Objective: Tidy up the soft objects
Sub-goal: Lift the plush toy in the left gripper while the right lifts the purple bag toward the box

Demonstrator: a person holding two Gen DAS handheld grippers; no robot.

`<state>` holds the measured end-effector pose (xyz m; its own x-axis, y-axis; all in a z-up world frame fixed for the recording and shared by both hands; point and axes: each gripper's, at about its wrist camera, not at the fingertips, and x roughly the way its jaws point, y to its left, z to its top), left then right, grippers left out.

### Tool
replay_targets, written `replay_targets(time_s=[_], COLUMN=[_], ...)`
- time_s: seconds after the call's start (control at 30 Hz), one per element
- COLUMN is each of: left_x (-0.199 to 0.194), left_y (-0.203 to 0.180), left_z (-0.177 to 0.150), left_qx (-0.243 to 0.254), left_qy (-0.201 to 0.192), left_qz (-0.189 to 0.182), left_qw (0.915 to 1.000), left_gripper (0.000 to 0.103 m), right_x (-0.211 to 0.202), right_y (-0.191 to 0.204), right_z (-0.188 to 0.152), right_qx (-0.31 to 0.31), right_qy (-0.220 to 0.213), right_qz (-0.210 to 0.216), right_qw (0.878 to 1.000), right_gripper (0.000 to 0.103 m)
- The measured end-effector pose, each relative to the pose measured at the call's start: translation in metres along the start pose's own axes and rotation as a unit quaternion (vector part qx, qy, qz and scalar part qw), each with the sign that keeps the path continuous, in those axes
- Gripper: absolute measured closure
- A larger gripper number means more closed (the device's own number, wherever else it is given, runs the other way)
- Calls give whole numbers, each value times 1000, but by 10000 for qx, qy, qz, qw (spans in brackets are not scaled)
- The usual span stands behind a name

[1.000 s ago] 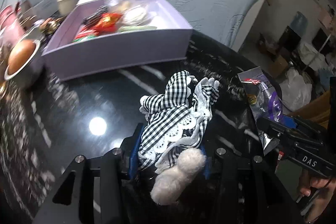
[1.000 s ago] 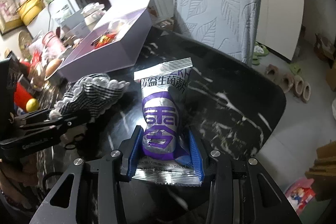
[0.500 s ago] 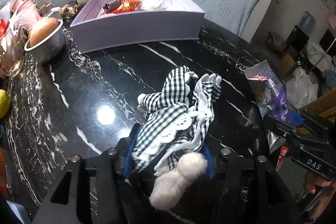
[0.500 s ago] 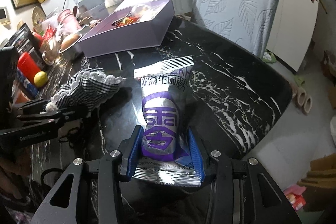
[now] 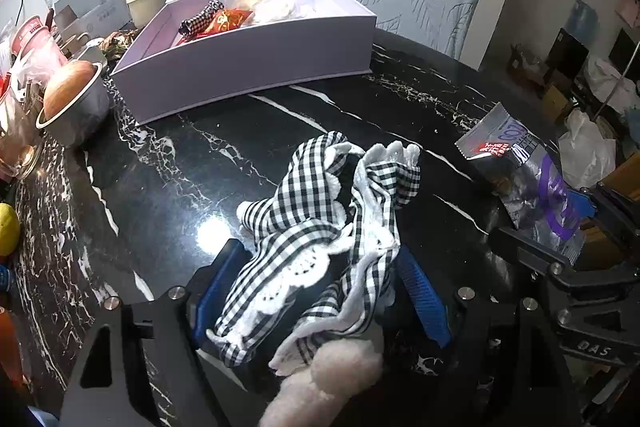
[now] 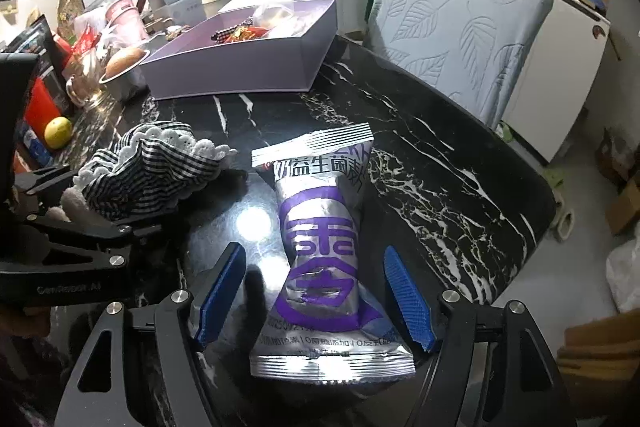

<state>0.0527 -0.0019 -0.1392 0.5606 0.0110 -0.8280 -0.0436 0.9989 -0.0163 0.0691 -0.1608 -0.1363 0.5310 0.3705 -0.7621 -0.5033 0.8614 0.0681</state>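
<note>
A black-and-white checked cloth toy with lace trim and a white fluffy end [image 5: 320, 247] lies on the black marble table between the blue pads of my left gripper [image 5: 320, 291], whose jaws stand apart around it. It also shows in the right wrist view [image 6: 152, 171]. A silver and purple snack bag [image 6: 324, 247] lies on the table between the wide-open jaws of my right gripper [image 6: 316, 295], untouched by either pad. The bag shows in the left wrist view [image 5: 528, 183] at the right.
An open lilac box [image 5: 248, 59] with snacks and soft items stands at the back of the table [image 5: 180, 167]. A metal bowl with a bun [image 5: 72, 99], jars and a lemon [image 6: 58, 131] crowd the left edge. A covered chair [image 6: 460, 39] stands behind the table.
My right gripper has opened and let go of the snack bag, which now lies on the table. My left gripper's jaws have spread around the checked toy. Both grippers drew back from the box.
</note>
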Motion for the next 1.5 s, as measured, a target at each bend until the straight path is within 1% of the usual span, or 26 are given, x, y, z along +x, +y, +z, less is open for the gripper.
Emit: replay_targets(time_s=[0.03, 0.07, 0.1, 0.17, 0.27, 0.37, 0.43, 0.67, 0.8, 1.07, 1.3, 1.5], left_x=[-1, -2, -4, -4, -5, -7, -10, -21, -29, -45, -68, -96], left_y=[0, 0, 0, 1, 2, 3, 3, 0, -2, 0, -2, -1], left_z=[0, 0, 0, 0, -1, -3, -5, -14, -21, -39, -46, -44], left_qx=[8, 1, -23, -13, -63, -129, -192, -256, -256, -371, -368, -342], left_qy=[-72, -120, -149, -192, -231, -189, -153, -181, -190, -215, -453, -780], left_qz=[0, 4, -28, -50, -91, -119, -195, -326, -365, -381, -367, -315], left_qw=[10000, 9999, 9999, 9998, 9997, 9997, 9995, 9990, 9988, 9984, 9976, 9959], left_gripper=[35, 50, 54, 58, 60, 60, 60, 60, 60, 60, 60, 60], right_x=[0, 0, 0, 0, 0, -1, -3, -8, -12, -28, -45, -67], right_y=[2, 3, 4, -2, -2, -1, -3, 4, 7, 21, 35, 44], right_z=[0, 0, 0, 1, 1, 1, 0, -7, -13, -29, -36, -30], right_qx=[-37, -78, -93, 112, 101, 156, 300, 344, 390, 206, 36, -163], right_qy=[-25, -43, -52, -75, -101, -112, -129, -87, -35, -3, -97, -365], right_qz=[-102, -199, -239, -100, -84, -71, 70, 359, 594, 747, 900, 1019], right_qw=[9999, 9998, 9997, 9999, 9999, 9998, 9994, 9987, 9975, 9970, 9959, 9940], right_gripper=[45, 64, 68, 72, 72, 73, 73, 73, 73, 73, 73, 73])
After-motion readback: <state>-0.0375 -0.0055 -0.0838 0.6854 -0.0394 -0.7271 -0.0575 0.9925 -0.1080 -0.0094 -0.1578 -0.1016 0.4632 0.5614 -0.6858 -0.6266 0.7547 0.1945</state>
